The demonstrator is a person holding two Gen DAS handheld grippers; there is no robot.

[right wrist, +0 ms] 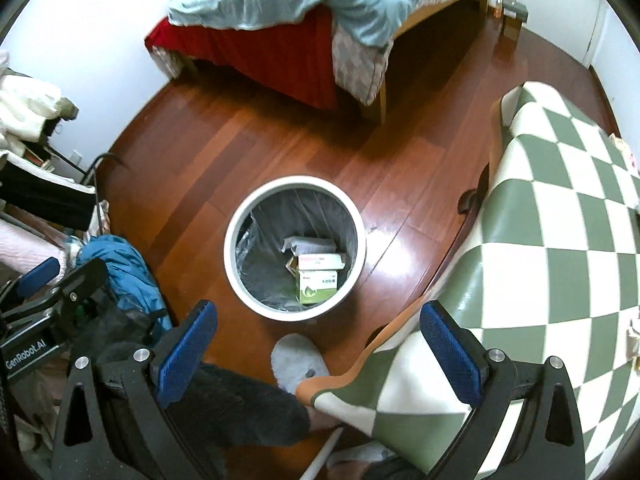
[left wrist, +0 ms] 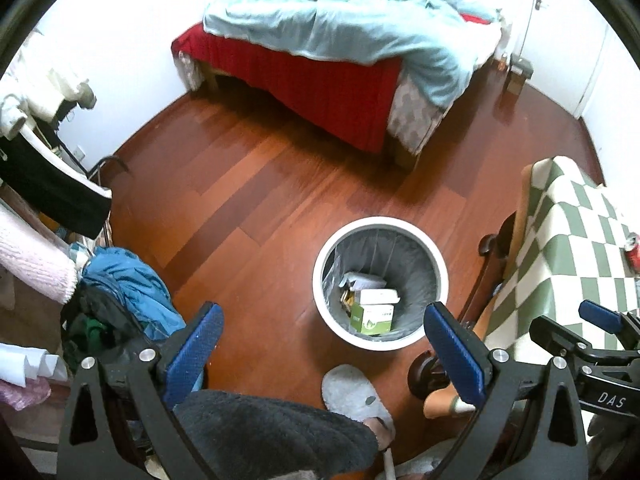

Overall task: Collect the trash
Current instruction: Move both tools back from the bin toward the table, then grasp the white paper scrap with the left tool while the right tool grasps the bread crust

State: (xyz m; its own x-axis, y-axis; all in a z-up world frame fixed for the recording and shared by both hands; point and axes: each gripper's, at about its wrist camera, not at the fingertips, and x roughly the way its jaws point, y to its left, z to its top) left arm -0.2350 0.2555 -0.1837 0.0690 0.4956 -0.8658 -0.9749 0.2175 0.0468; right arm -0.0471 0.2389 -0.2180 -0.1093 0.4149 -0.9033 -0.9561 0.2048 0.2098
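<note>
A round white trash bin (left wrist: 436,260) (right wrist: 236,264) with a grey liner stands on the wooden floor. Inside it lie a green-and-white box (left wrist: 372,316) (right wrist: 318,286) and other cartons. My left gripper (left wrist: 324,344) hangs open above the floor just in front of the bin, nothing between its blue pads. My right gripper (right wrist: 320,344) is also open and empty, held over the table's edge and the floor near the bin. A red can (left wrist: 634,250) lies on the checked table at the far right of the left wrist view.
A table with a green-and-white checked cloth (right wrist: 560,240) fills the right. A bed (left wrist: 340,40) with a blue cover and red sheet stands at the back. Piled clothes (left wrist: 124,280) crowd the left. A person's leg and grey slipper (left wrist: 352,396) are below the grippers.
</note>
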